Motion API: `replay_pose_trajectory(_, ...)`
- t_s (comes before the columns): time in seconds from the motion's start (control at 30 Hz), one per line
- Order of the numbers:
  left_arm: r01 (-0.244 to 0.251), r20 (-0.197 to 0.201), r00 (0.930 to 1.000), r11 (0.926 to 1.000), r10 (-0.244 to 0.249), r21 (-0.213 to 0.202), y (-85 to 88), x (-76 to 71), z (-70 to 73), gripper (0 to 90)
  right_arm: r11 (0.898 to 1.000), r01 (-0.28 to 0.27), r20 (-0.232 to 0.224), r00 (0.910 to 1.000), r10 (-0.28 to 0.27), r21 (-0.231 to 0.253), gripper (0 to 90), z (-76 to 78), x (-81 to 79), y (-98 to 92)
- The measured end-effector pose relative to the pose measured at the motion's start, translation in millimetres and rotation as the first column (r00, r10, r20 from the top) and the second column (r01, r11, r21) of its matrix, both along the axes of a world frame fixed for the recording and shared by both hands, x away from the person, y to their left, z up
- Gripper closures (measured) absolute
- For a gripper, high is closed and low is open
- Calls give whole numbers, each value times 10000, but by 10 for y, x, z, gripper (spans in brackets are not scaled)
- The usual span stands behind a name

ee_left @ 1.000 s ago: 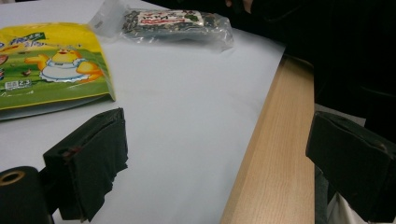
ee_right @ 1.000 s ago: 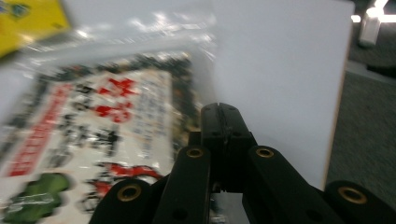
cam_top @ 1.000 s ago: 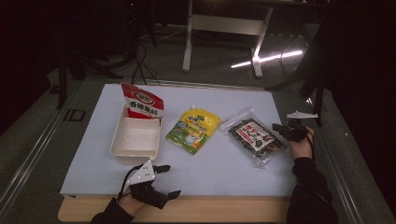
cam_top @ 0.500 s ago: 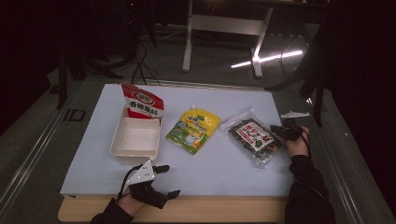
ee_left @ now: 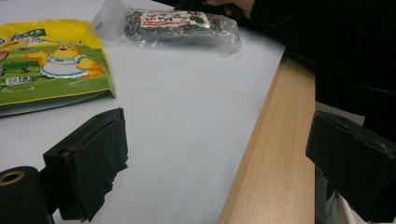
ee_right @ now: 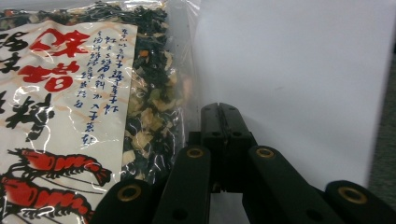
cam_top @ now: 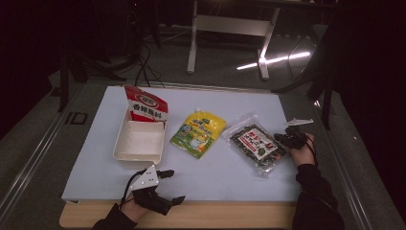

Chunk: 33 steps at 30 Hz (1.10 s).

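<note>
A clear bag of dark dried food with a red-and-white label (cam_top: 253, 143) (ee_right: 70, 116) lies flat at the right of the pale mat (cam_top: 215, 172). My right gripper (cam_top: 282, 139) (ee_right: 221, 112) rests low on the mat at the bag's right edge. Its jaws are shut, pad against pad, and the bag's clear seam lies just beside the tips. My left gripper (cam_top: 174, 186) (ee_left: 219, 168) hovers at the table's front edge, open wide with nothing between the jaws. In the left gripper view the clear bag (ee_left: 182, 25) lies far off.
A white tray (cam_top: 139, 155) sits at the left with a red-and-white packet (cam_top: 146, 105) standing at its far end. A yellow-green pouch (cam_top: 198, 132) (ee_left: 51, 60) lies in the middle. The wooden table edge (cam_top: 215, 215) (ee_left: 275, 154) runs along the front.
My right gripper has edged a little left, closer to the clear bag. The left gripper has stayed where it was.
</note>
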State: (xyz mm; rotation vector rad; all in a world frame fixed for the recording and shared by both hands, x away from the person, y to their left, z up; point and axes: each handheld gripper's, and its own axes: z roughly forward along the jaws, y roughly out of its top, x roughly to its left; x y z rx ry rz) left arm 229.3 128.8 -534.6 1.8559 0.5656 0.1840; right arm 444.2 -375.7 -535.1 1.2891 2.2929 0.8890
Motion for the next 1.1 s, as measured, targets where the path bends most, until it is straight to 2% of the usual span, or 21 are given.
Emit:
replay_pose_trajectory(0.23,79,92,9999,10000,-79,0,-13,-14,14,64,9991,-410,-230,9989,407,-141,895,30,-269,135)
replay_pose_trajectory(0.33,99,89,9999,10000,-99,5,-19,-8,15,64,9995,-215,-13,9998,215,-225,874,46,-345,122)
replay_pose_trajectory(0.37,113,99,9999,9999,-113,12,-21,-8,17,64,9999,-157,-52,9999,157,-64,878,45,-362,101)
replay_pose_trajectory(0.43,125,113,9999,9999,-125,2,-24,-9,20,64,9995,-8,-4,10000,7,-306,898,32,-400,69)
replay_pose_trajectory(0.6,150,123,9998,9999,-150,-23,-30,-3,24,64,9994,152,-93,9998,-156,-327,899,8,-516,1)
replay_pose_trajectory(0.77,168,133,9998,9999,-168,5,-34,-5,27,64,9995,302,-222,9993,-303,-25,900,-3,-666,-68)
replay_pose_trajectory(0.8,172,123,9998,9999,-172,-10,-35,-3,25,64,9992,350,-335,9988,-344,191,900,-4,-701,-79)
replay_pose_trajectory(0.87,184,117,9998,9998,-184,-15,-38,0,24,64,9990,163,-375,9992,-148,405,900,-12,-775,-74)
replay_pose_trajectory(1.1,294,170,9994,9996,-294,0,-65,4,32,64,9976,-649,-559,9962,661,243,900,20,-1015,97)
